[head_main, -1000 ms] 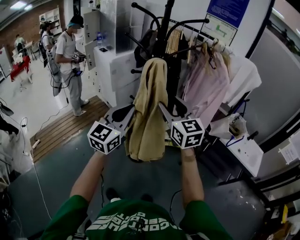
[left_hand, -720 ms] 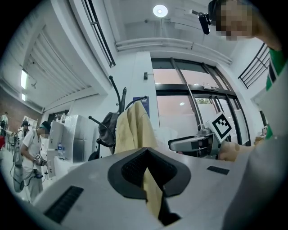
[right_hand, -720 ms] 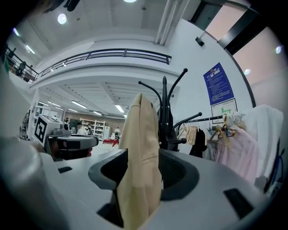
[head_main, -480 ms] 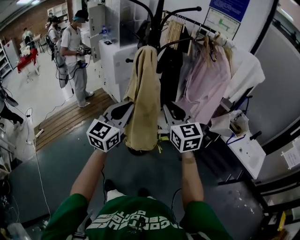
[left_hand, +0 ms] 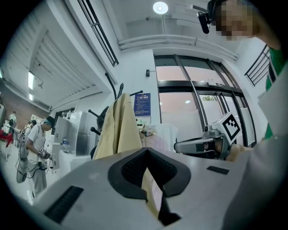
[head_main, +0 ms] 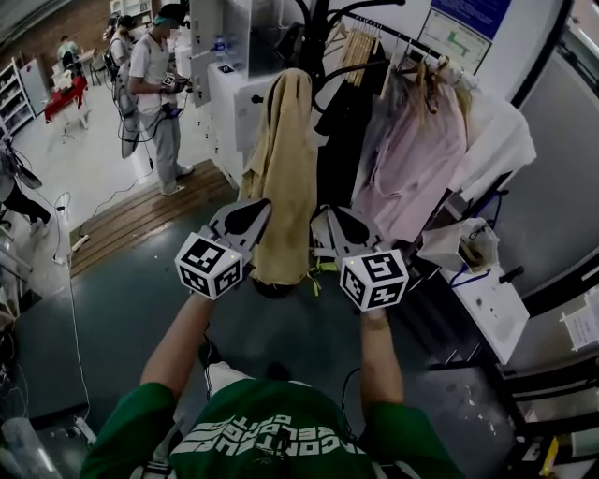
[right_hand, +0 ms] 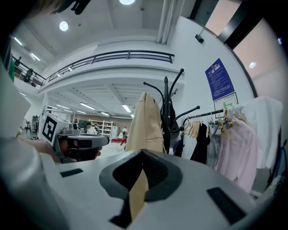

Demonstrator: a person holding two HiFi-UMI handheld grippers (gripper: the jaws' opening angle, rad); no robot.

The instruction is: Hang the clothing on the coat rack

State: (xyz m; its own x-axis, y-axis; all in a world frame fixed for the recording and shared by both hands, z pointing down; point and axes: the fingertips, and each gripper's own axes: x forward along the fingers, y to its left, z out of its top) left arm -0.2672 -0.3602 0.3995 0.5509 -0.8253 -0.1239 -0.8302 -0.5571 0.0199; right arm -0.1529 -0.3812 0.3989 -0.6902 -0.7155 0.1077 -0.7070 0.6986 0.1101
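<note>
A tan garment point(head_main: 281, 159) hangs draped over a hook of the black coat rack point(head_main: 323, 23), its lower part falling between my two grippers. My left gripper point(head_main: 255, 213) holds the garment's left side, with a strip of tan cloth point(left_hand: 150, 191) pinched between its closed jaws. My right gripper point(head_main: 321, 223) is shut on the right side, and tan cloth point(right_hand: 138, 193) runs out of its closed jaws. The garment point(right_hand: 146, 121) rises ahead of the right gripper, beside the rack point(right_hand: 167, 105). The right gripper point(left_hand: 200, 144) also shows in the left gripper view.
A clothes rail at the right holds a pink shirt point(head_main: 416, 159), a black garment point(head_main: 344, 122) and wooden hangers. White cabinets point(head_main: 229, 108) stand left of the rack. A person point(head_main: 159, 84) stands on a wooden platform point(head_main: 131, 229). A small white table point(head_main: 482, 290) is at the right.
Both grippers have moved forward and closer to the tan garment. The right gripper's jaws have come together on the cloth. The garment now hangs higher and nearer the rack.
</note>
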